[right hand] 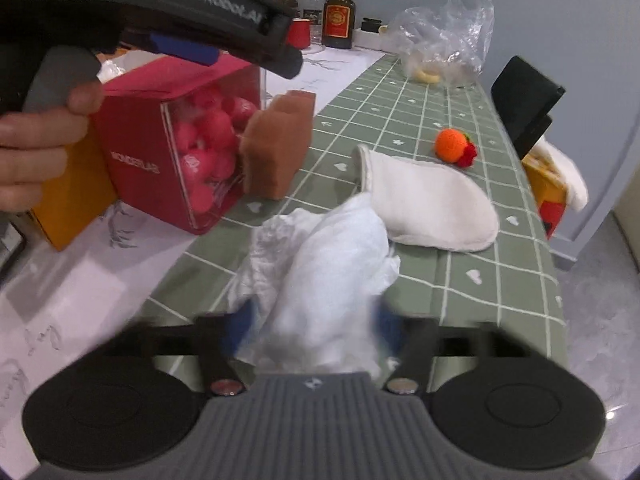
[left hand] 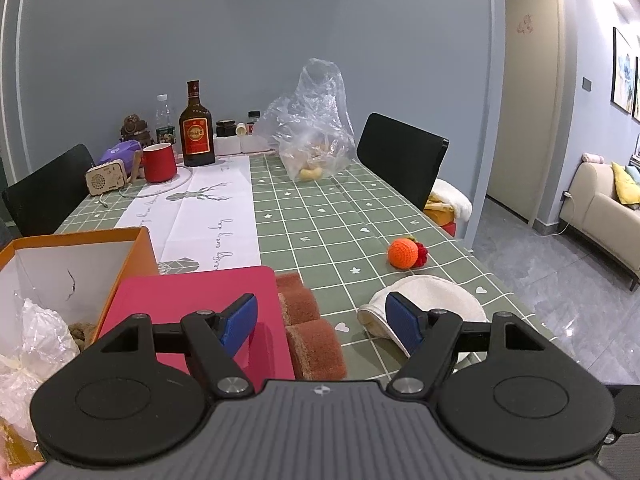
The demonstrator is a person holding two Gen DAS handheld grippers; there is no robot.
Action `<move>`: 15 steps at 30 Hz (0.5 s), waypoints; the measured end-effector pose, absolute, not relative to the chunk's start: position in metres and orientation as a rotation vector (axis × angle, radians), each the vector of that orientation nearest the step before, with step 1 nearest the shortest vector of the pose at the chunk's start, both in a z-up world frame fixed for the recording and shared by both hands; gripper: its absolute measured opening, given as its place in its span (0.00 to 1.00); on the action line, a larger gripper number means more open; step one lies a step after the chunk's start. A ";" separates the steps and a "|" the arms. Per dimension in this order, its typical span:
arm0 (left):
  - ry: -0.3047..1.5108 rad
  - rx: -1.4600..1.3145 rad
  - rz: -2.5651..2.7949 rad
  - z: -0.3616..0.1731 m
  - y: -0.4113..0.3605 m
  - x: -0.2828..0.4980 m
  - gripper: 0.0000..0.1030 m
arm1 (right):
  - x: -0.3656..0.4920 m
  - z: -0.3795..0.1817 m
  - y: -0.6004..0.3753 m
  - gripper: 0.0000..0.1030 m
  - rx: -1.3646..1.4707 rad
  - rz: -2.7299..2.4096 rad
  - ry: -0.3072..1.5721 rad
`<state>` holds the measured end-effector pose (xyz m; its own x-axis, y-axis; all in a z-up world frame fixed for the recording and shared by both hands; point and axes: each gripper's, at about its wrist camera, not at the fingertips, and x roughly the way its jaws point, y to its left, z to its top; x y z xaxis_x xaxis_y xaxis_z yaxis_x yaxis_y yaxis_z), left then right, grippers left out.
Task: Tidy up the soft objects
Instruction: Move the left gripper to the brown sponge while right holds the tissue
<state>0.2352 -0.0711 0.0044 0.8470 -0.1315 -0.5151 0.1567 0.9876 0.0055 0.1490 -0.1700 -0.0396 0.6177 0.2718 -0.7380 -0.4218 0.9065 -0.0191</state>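
R gripper point(right hand: 312, 328) clamps crumpled white cloth point(right hand: 320, 256) between my pads, raised over green checked tablecloth point(right hand: 460, 280). L gripper point(left hand: 322, 322) wide open, empty, above pink box point(left hand: 192, 304). Beyond: brown sponges point(left hand: 308, 324), cream mitt point(right hand: 432, 200), orange crochet ball point(left hand: 403, 253).

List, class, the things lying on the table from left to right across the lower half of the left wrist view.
Orange cardboard box → pink box lid → brown sponge blocks → round cream fabric pad. The orange crocheted ball lies farther back, above the pad.
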 end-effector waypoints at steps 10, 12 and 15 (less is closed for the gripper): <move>0.531 0.062 -0.157 0.007 -0.071 0.232 0.83 | 0.173 -0.062 -0.135 0.95 -0.230 0.272 0.851; 0.529 0.061 -0.155 0.007 -0.070 0.232 0.83 | 0.174 -0.067 -0.128 0.95 -0.263 0.247 0.839; 0.531 0.053 -0.155 0.008 -0.068 0.232 0.83 | 0.169 -0.073 -0.128 0.94 -0.280 0.231 0.777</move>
